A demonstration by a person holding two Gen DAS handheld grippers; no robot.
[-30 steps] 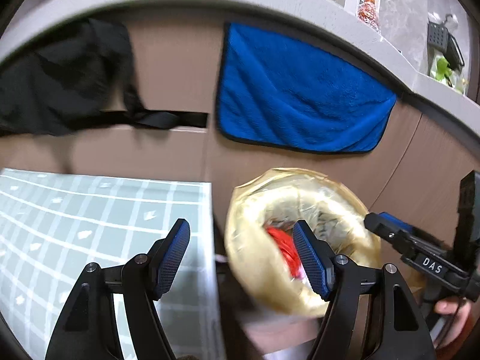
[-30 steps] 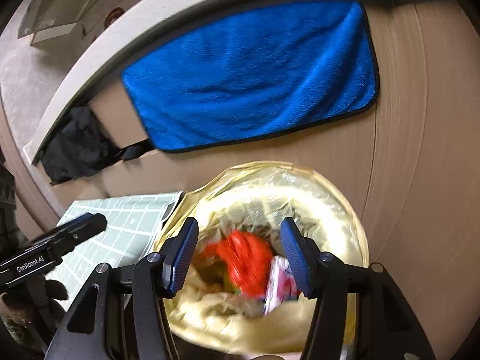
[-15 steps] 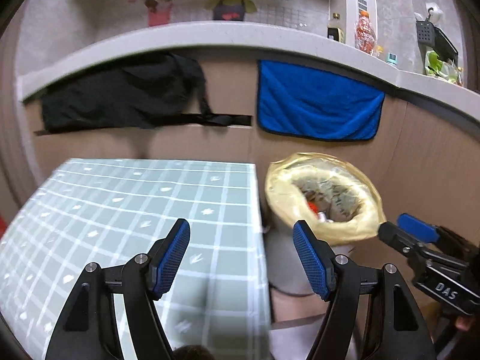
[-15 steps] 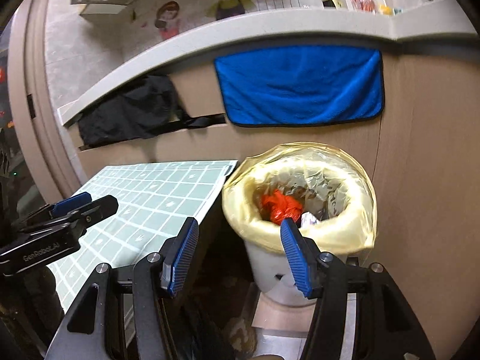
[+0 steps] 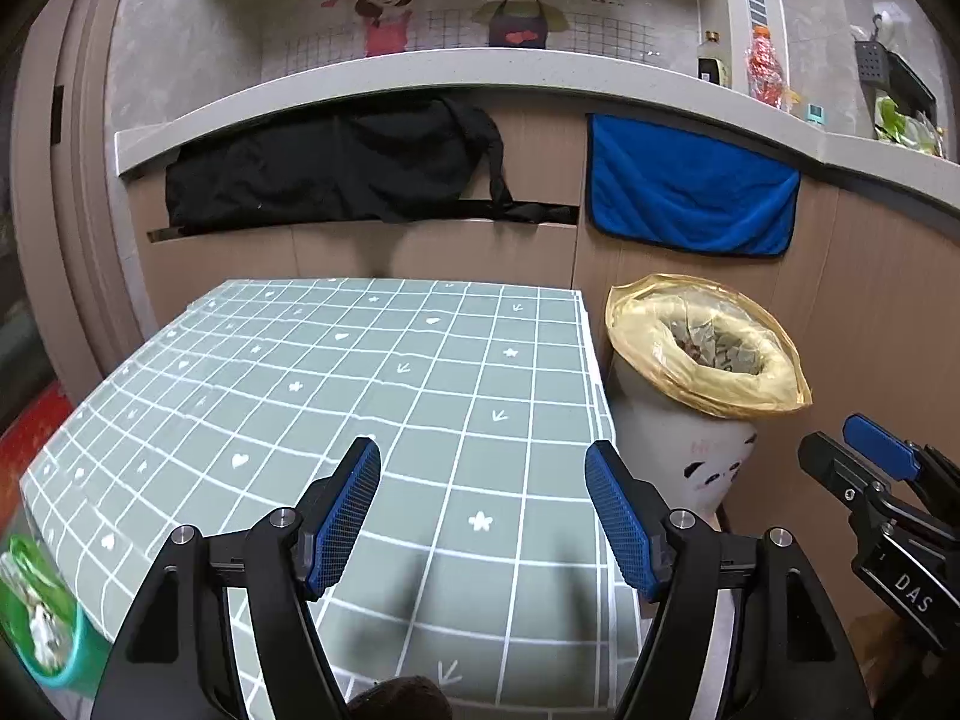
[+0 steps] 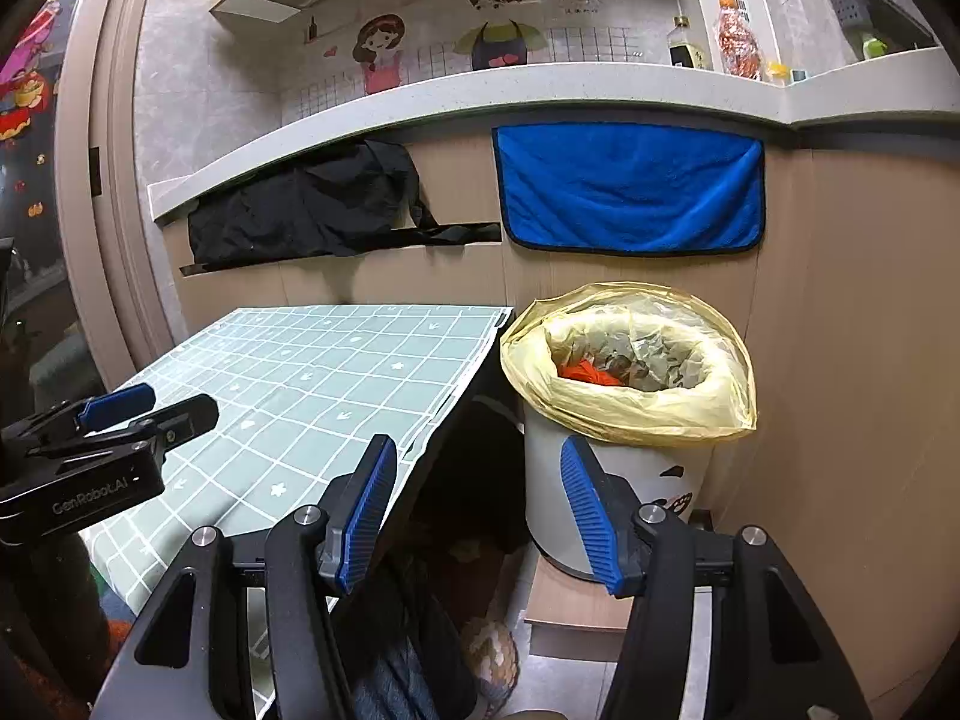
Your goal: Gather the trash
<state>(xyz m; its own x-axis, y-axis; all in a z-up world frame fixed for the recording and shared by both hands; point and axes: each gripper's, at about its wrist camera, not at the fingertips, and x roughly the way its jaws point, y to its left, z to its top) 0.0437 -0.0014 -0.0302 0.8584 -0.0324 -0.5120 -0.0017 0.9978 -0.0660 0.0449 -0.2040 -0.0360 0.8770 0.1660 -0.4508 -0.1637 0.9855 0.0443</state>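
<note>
A white trash bin [image 5: 696, 450] lined with a yellow bag [image 5: 708, 384] stands on the floor right of the table; it also shows in the right wrist view [image 6: 630, 480]. Red trash [image 6: 585, 373] lies inside it. My left gripper [image 5: 483, 510] is open and empty above the green checked tablecloth [image 5: 336, 384]. My right gripper [image 6: 477, 507] is open and empty, in front of the bin and beside the table's edge [image 6: 456, 402].
A blue towel [image 6: 630, 192] and a black cloth [image 6: 306, 210] hang on the wooden counter front behind. A green container [image 5: 42, 630] sits at the table's left front corner. Bottles [image 6: 735, 39] stand on the counter.
Both grippers have pulled back and up from over the bin. The bin now sits farther off, and the table fills the left view.
</note>
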